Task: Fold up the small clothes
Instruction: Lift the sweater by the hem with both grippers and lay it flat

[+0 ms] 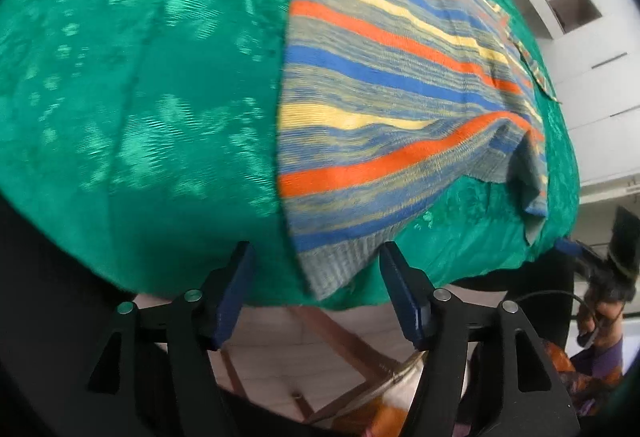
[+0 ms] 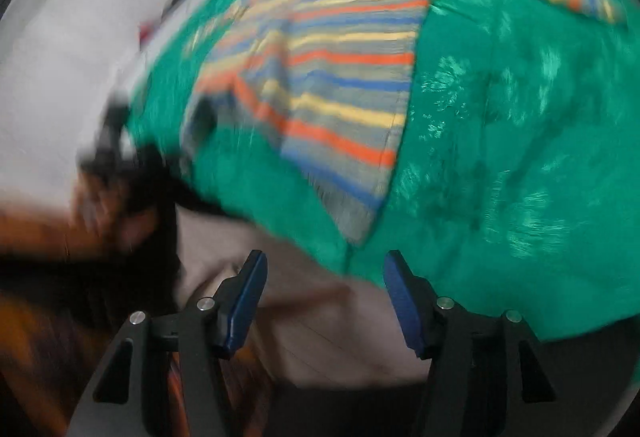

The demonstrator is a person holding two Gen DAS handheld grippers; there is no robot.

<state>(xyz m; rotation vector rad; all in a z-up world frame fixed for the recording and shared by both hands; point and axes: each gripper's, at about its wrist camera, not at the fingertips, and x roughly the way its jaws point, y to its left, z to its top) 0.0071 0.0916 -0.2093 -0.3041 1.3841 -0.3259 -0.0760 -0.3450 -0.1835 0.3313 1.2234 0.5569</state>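
Observation:
A small striped knit garment [image 1: 384, 77], orange, blue, yellow and grey, lies spread on a green tablecloth [image 1: 140, 97]. Its near hem corner hangs at the table's front edge, and its right part is rucked into a fold [image 1: 524, 157]. My left gripper [image 1: 316, 257] is open and empty, with that hem corner just beyond its fingertips. My right gripper [image 2: 324, 265] is open and empty, off the table's front edge, below the garment's [image 2: 340, 77] near corner. The right wrist view is blurred by motion.
The table's front edge [image 1: 360, 301] runs just beyond both grippers, with tiled floor and wooden table legs [image 1: 340, 337] below. White cabinets [image 1: 580, 37] stand behind the table. The other gripper and the hand holding it show at the right [image 1: 604, 277].

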